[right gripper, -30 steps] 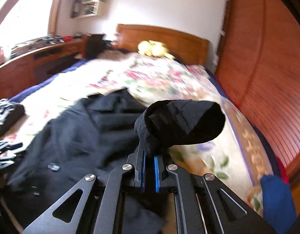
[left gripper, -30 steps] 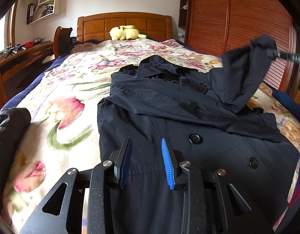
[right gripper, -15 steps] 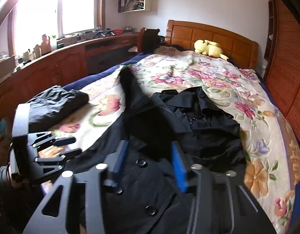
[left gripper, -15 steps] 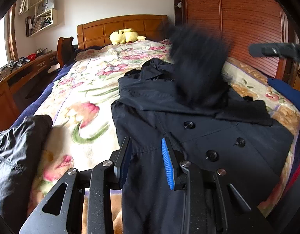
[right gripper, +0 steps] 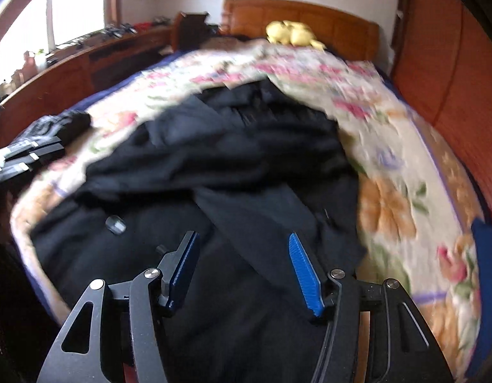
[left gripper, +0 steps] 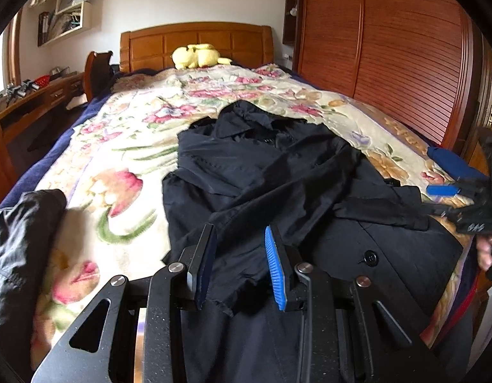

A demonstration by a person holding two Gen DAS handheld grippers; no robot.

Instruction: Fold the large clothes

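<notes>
Coat (left gripper: 278, 185) lies on floral bedspread (left gripper: 124, 146), sleeves crossed. We note left gripper (left gripper: 241, 263) and right gripper (right gripper: 242, 271) both spread, empty; second garment (left gripper: 19, 239) at 9 o'clock.

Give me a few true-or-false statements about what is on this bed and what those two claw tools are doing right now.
1. The black coat lies on a floral bedspread. True.
2. The right gripper is clamped on a sleeve. False: its jaws stand wide apart with nothing between them.
3. A yellow plush toy sits by the wooden headboard. True.
4. The left gripper is shut. False: its blue-padded jaws are apart above the coat.
5. The coat has a zip down the front. False: round black buttons show on it.
6. A second dark garment lies at the bed's left edge. True.
</notes>
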